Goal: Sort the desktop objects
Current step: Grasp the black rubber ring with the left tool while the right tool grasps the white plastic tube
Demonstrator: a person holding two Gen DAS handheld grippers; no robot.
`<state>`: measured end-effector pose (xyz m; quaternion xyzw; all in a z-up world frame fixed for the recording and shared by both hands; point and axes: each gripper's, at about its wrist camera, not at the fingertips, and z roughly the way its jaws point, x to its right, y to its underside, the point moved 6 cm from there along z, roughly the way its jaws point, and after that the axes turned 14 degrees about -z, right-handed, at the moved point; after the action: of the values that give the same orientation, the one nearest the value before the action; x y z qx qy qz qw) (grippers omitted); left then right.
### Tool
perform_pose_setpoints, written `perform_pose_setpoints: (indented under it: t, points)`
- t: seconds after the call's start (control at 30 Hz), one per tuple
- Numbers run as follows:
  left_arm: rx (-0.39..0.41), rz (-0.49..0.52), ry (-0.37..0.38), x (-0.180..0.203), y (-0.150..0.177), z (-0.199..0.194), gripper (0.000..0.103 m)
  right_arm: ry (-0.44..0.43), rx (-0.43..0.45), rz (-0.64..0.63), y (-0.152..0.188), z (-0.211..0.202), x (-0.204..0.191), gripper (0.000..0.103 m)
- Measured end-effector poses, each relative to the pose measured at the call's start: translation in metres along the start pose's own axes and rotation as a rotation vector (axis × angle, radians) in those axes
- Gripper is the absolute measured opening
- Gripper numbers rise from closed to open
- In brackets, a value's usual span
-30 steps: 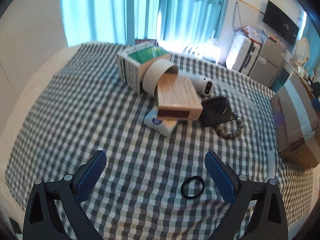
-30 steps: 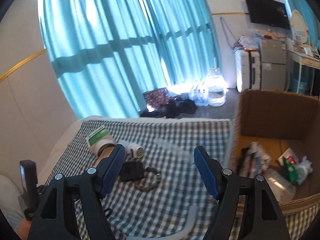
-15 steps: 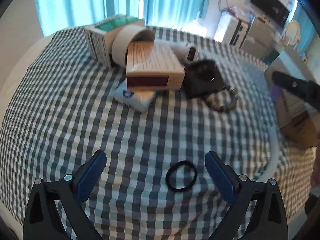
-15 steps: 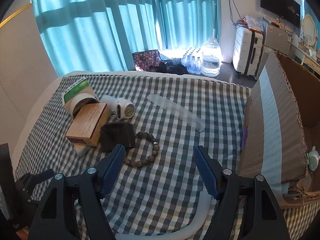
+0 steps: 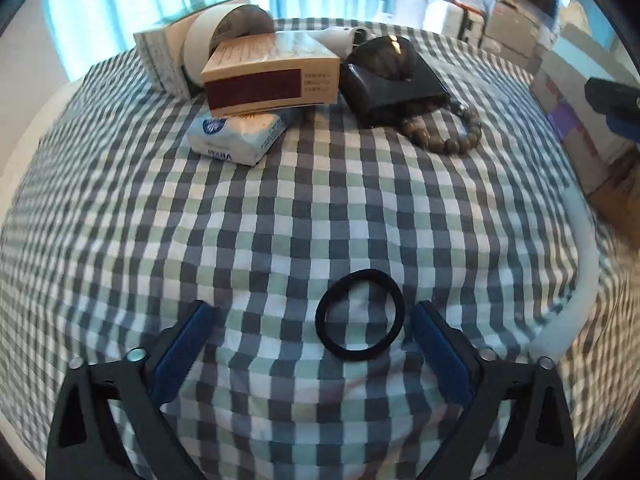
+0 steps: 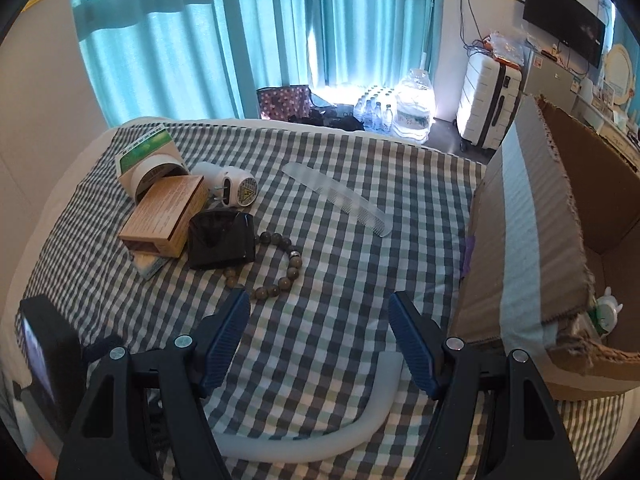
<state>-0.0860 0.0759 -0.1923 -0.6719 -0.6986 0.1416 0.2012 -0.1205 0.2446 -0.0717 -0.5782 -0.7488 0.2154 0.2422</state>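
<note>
A black hair tie (image 5: 359,314) lies on the checked cloth between the tips of my open left gripper (image 5: 308,312), nearer the right finger. Beyond it sit a tan box (image 5: 272,76), a tissue pack (image 5: 240,136), a black pouch (image 5: 394,78) and a bead bracelet (image 5: 444,132). My right gripper (image 6: 318,306) is open and empty above the cloth. In its view are the bracelet (image 6: 280,268), the pouch (image 6: 222,240), the tan box (image 6: 164,210), a white plug (image 6: 234,186), a clear comb (image 6: 340,198) and a white curved band (image 6: 360,420).
An open cardboard box (image 6: 532,240) with items inside stands at the right edge of the bed. A green-and-white carton (image 6: 144,152) with a tape roll (image 6: 158,172) lies at the far left. The white band also shows in the left wrist view (image 5: 580,264).
My left gripper has dropped lower and moved forward, so the hair tie now lies between its fingertips. My right gripper has come down slightly toward the cloth.
</note>
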Motion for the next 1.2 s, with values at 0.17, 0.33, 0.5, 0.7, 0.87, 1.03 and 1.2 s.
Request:
perform_pose_setpoints:
  t: [0.17,0.33,0.5,0.7,0.87,1.03,1.2]
  points:
    - [0.021,0.050,0.047,0.011,0.001,-0.015,0.011,-0.013,-0.090,0.050,0.016,0.006,0.006,0.072]
    - [0.042,0.067,0.041,0.012,-0.001,-0.032,0.008,0.046,-0.179,0.033,0.031,0.021,0.005,0.070]
    - [0.095,0.008,0.101,0.006,-0.021,-0.052,0.008,0.135,-0.270,0.015,0.044,0.039,0.013,0.058]
    - [0.094,0.012,0.058,-0.002,-0.039,-0.035,0.008,0.109,-0.414,0.043,0.065,0.072,0.016,0.045]
    - [0.090,-0.110,0.080,-0.014,-0.045,-0.028,0.008,0.097,-0.410,0.109,0.064,0.073,0.023,0.016]
    - [0.129,-0.132,0.100,-0.016,-0.050,-0.040,0.008,0.082,-0.346,0.131,0.055,0.058,0.028,0.009]
    - [0.148,-0.154,0.131,-0.017,-0.051,-0.049,0.008,0.051,-0.268,0.096,0.037,0.040,0.021,0.008]
